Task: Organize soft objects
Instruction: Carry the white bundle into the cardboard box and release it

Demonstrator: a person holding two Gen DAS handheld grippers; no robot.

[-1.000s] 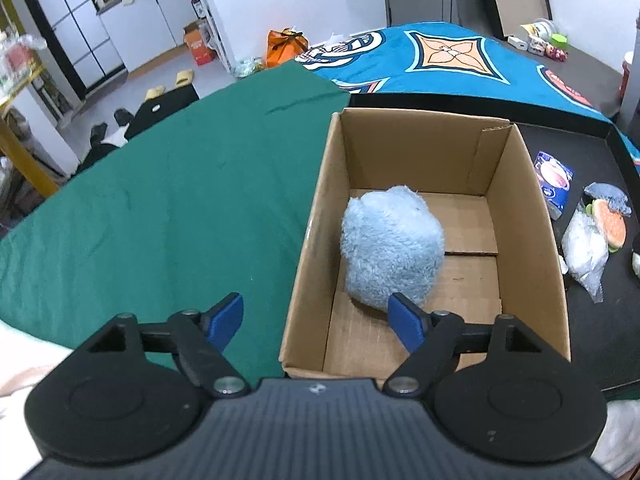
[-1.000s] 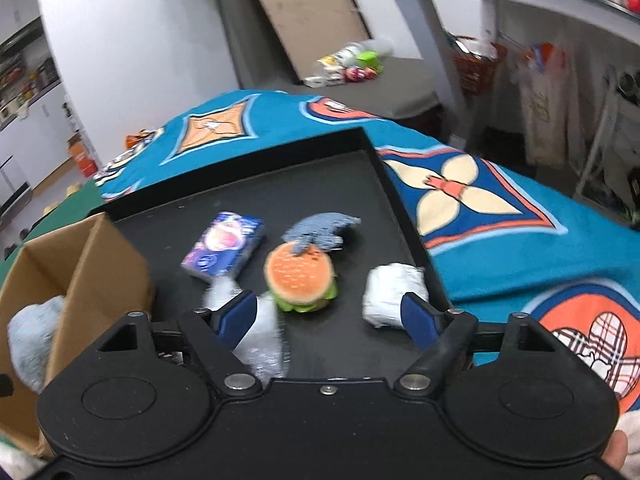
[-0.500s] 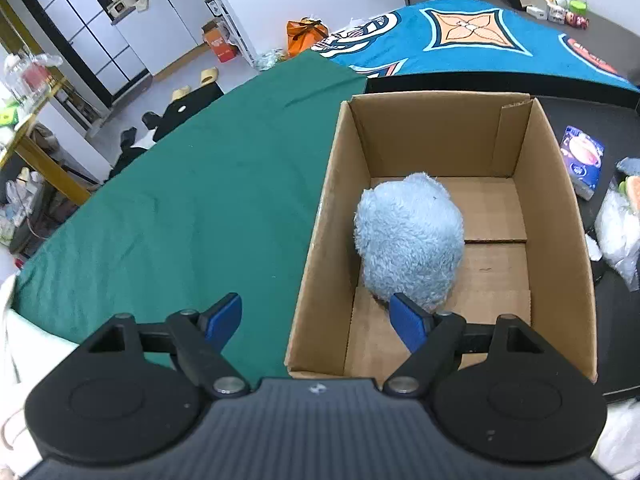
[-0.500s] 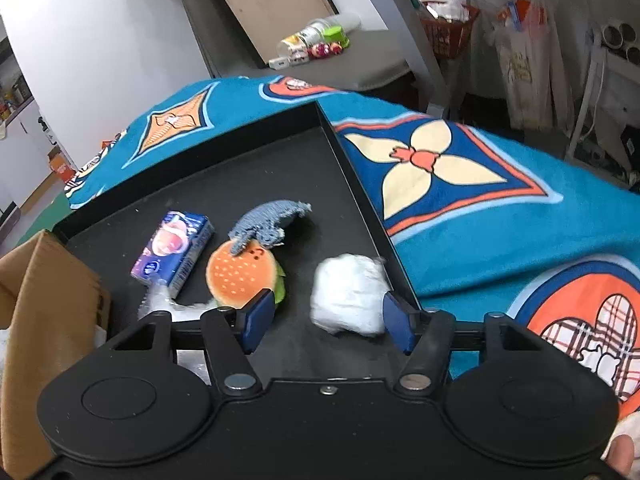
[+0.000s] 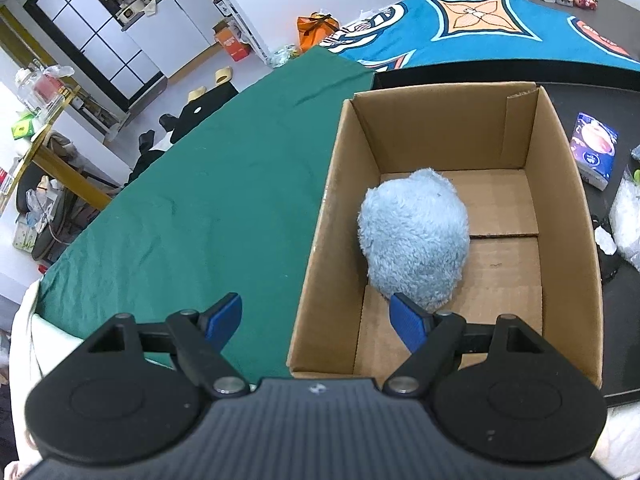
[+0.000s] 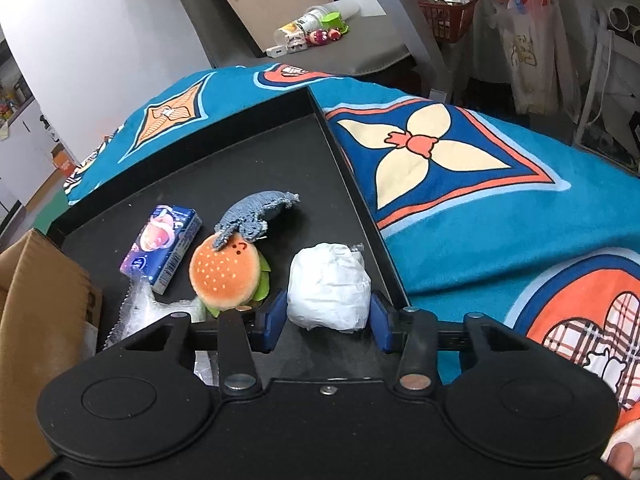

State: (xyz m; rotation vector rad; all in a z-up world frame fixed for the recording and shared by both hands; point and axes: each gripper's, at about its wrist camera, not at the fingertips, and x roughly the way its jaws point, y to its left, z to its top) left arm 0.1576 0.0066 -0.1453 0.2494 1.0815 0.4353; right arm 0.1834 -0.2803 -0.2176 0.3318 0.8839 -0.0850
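Observation:
A fluffy light-blue plush ball (image 5: 416, 236) lies inside an open cardboard box (image 5: 568, 184). My left gripper (image 5: 316, 320) is open and empty, hovering over the box's near-left wall. On the black tray (image 6: 248, 168) lie a burger plush (image 6: 224, 272), a grey knitted toy (image 6: 252, 216), a tissue pack (image 6: 164, 248) and a white wrapped bundle (image 6: 328, 286). My right gripper (image 6: 326, 320) has its blue pads on both sides of the white bundle, closing onto it.
A crinkled clear plastic bag (image 6: 136, 312) lies by the box corner (image 6: 44, 280); it also shows in the left wrist view (image 5: 626, 220). A green cloth (image 5: 200, 200) covers the table left of the box. A blue patterned blanket (image 6: 460, 168) lies right of the tray.
My right gripper moved from the burger plush to the white bundle and narrowed around it. The left gripper drew back and left from the box, still open.

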